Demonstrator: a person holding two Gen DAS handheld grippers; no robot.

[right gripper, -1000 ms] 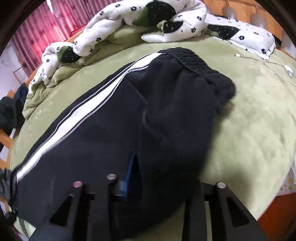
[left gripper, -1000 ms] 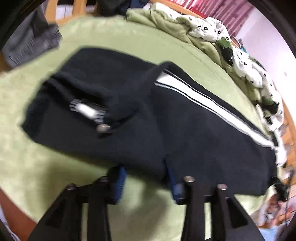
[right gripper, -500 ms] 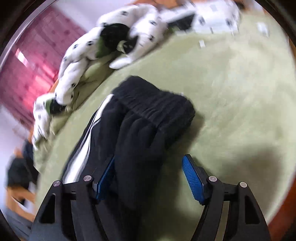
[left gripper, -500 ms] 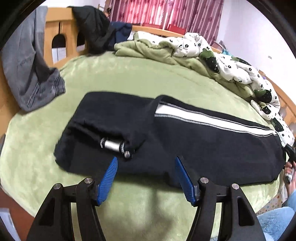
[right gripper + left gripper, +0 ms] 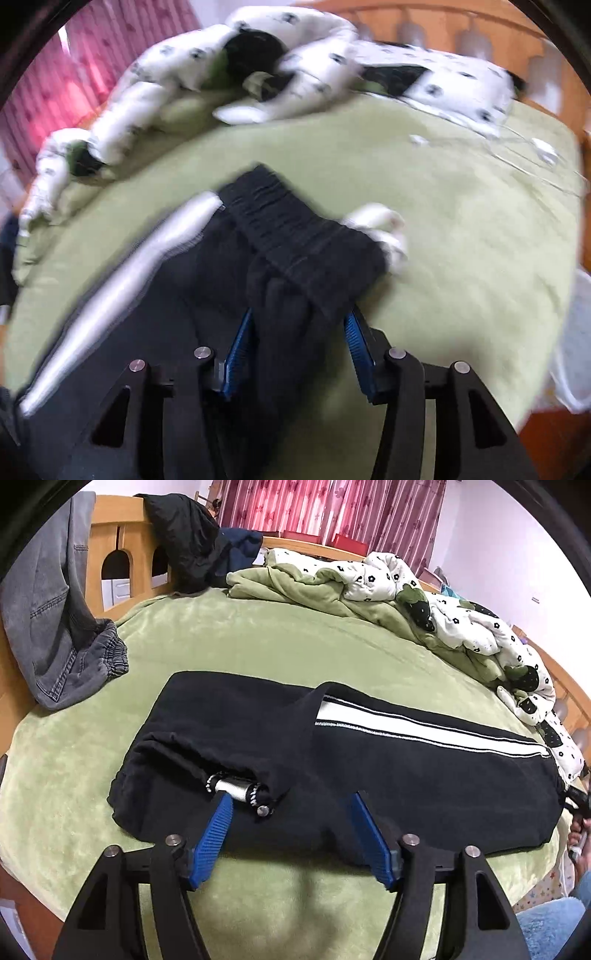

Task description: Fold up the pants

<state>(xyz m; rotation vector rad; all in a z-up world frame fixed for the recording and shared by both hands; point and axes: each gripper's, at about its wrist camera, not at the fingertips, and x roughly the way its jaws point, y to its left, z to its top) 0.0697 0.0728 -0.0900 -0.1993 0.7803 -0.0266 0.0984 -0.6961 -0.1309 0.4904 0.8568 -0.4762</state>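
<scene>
Black pants [image 5: 369, 760] with a white side stripe [image 5: 424, 731] lie folded on a green bed [image 5: 258, 646]. The leg ends are laid back over the upper part, and a drawstring tip [image 5: 263, 810] shows at the fold. My left gripper [image 5: 291, 812] is open, just above the near edge of the pants and holding nothing. In the blurred right wrist view the pants [image 5: 184, 314] end in the gathered waistband [image 5: 295, 240]. My right gripper [image 5: 299, 325] is open with a bunch of black cloth between its blue pads [image 5: 238, 343].
A white and green flowered quilt [image 5: 443, 609] is heaped along the far side of the bed. Grey jeans [image 5: 55, 627] and dark clothes [image 5: 184, 535] hang on the wooden bed frame [image 5: 122, 528]. A white cable [image 5: 535, 155] lies near the pillow.
My left gripper let go of the pants, opened and drew back from them. My right gripper opened and moved to the waistband end, where cloth now sits between its pads.
</scene>
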